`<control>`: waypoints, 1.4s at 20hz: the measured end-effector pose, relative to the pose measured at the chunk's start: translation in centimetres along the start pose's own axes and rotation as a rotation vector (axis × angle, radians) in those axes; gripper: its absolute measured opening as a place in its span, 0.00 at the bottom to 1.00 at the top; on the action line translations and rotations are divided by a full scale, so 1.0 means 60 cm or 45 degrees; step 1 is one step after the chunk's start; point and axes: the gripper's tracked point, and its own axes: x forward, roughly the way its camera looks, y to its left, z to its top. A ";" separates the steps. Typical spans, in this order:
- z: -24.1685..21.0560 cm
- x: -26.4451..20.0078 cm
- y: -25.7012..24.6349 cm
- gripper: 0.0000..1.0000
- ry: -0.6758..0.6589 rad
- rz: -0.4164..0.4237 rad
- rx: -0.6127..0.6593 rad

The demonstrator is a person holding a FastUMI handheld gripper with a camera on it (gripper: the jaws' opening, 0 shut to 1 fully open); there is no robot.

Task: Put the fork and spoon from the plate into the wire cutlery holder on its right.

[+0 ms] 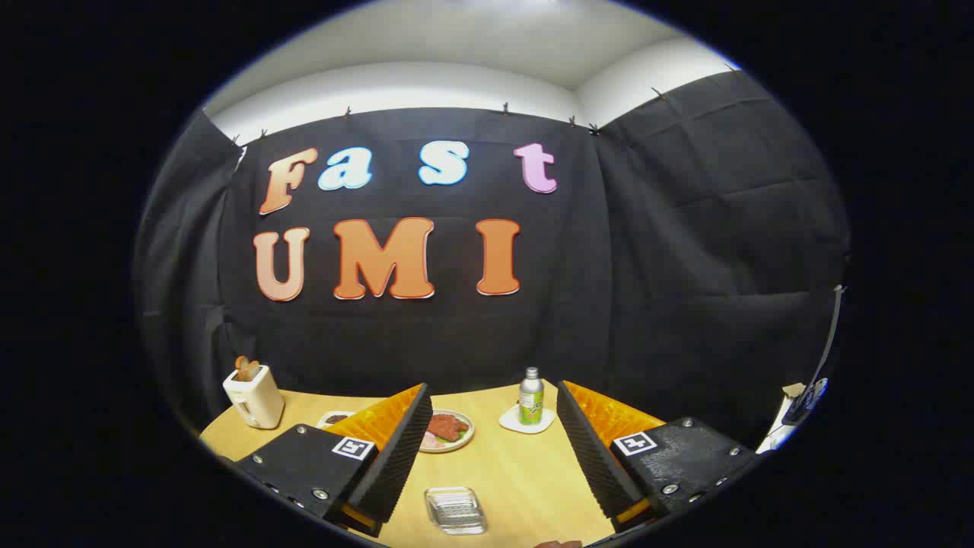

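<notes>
My gripper (pixel 493 403) is open, held above the near part of a wooden table (pixel 525 472) with nothing between its fingers. Beyond the left finger lies a plate (pixel 459 447) with red and pale food on it; the finger hides its left side. I cannot make out cutlery on it from here. A clear ribbed glass dish (pixel 455 508) lies low between the two fingers, close to the table's near edge.
A silver bottle (pixel 531 396) stands on a white coaster (pixel 514 423) just inside the right finger. A cream toaster (pixel 253 396) with bread in it stands at the far left. A small dish (pixel 335 418) peeks out beside the left finger. Black cloth walls close off the back.
</notes>
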 end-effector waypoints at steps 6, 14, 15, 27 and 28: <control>-0.009 -0.033 0.134 0.98 0.052 0.107 0.033; -0.031 -0.041 0.205 0.98 0.125 0.212 -0.014; -0.037 -0.041 0.211 0.98 0.135 0.222 -0.013; -0.212 -0.029 0.313 0.98 0.407 0.351 -0.117; -0.234 -0.025 0.318 0.99 0.439 0.355 -0.130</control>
